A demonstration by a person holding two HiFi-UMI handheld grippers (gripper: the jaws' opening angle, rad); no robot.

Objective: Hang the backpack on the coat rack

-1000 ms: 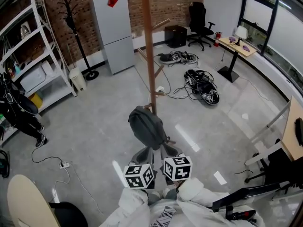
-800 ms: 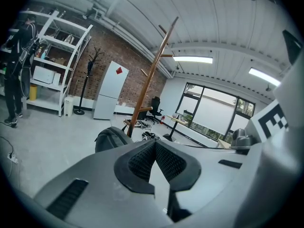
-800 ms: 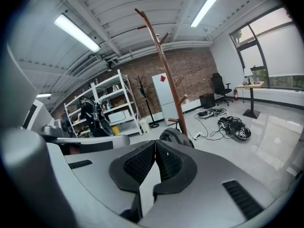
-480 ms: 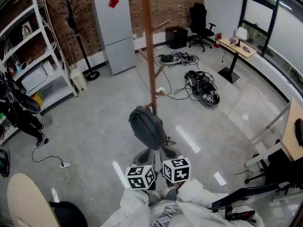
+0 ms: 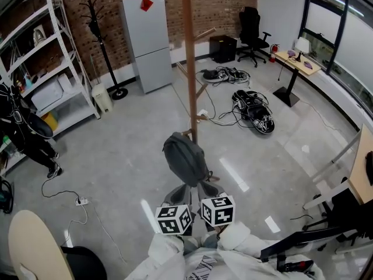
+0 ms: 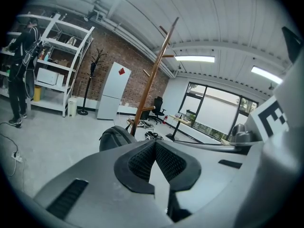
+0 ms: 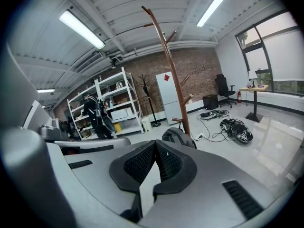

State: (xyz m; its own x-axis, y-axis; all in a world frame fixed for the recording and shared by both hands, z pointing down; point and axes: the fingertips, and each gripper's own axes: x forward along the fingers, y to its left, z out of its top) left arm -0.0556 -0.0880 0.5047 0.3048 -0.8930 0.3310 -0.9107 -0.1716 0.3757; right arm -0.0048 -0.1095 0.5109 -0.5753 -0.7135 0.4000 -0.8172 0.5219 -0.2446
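Left gripper (image 6: 155, 144) and right gripper (image 7: 155, 144): jaws closed, nothing between them. Backpack (image 5: 185, 158) just ahead of tips, apart, against wooden coat rack (image 5: 189, 69) pole. Cable pile (image 5: 254, 111) on floor beyond.

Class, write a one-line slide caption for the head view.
Left gripper and right gripper, both shut and empty, point at a grey backpack beside the wooden coat rack.

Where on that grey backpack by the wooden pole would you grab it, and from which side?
Probably the backpack at its top end, nearest the coat rack, coming from above: its rounded body looks too bulky for narrow jaws. No carry loop is clear.
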